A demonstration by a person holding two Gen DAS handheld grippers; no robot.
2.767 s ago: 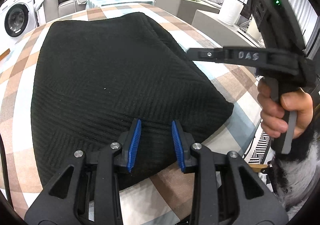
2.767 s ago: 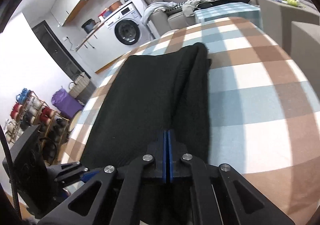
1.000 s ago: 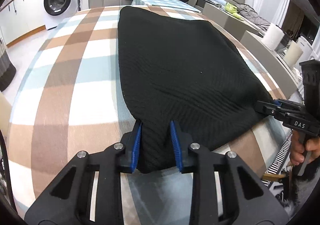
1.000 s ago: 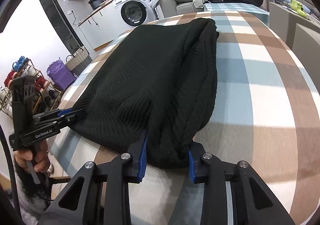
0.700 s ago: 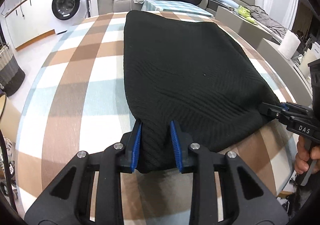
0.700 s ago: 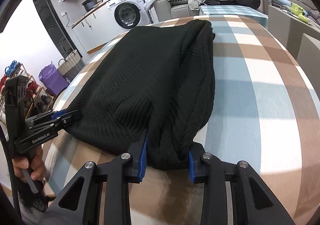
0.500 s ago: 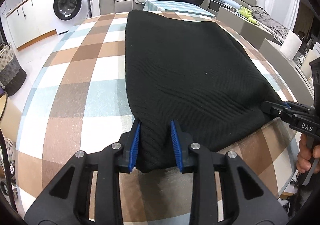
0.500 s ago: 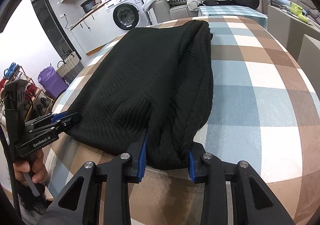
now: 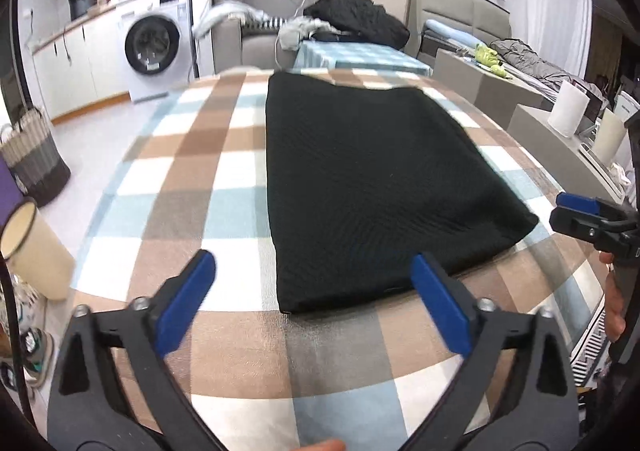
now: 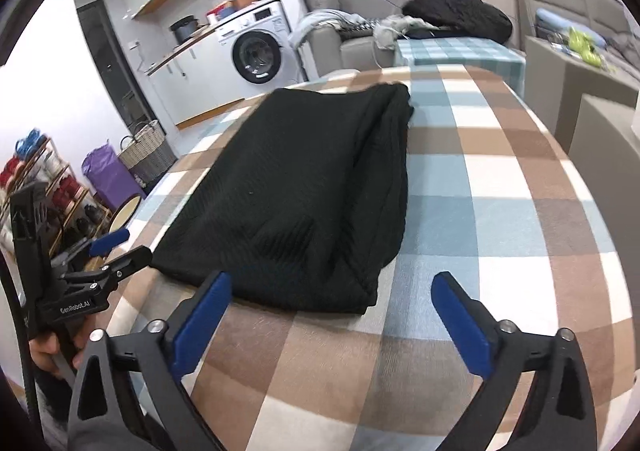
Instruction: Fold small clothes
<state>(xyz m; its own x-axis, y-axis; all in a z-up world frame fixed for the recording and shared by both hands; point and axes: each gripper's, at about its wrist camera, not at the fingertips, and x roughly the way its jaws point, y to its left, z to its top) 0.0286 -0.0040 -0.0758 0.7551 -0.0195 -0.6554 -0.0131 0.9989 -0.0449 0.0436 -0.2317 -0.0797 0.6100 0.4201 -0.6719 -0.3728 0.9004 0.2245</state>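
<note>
A black knit garment lies folded flat in a long rectangle on the checked tablecloth; it also shows in the right wrist view. My left gripper is wide open and empty, just short of the garment's near left corner. My right gripper is wide open and empty, just short of the near right corner. Each gripper shows in the other's view: the right one at the right edge, the left one at the left.
The table's near edge runs just below both grippers. A beige cylinder stands off the table's left side. A washing machine, a sofa with piled clothes and grey boxes with paper rolls lie beyond the table.
Both grippers have let go of the garment's near corners, opened wide and pulled back a little toward me. The garment now lies flat on the table.
</note>
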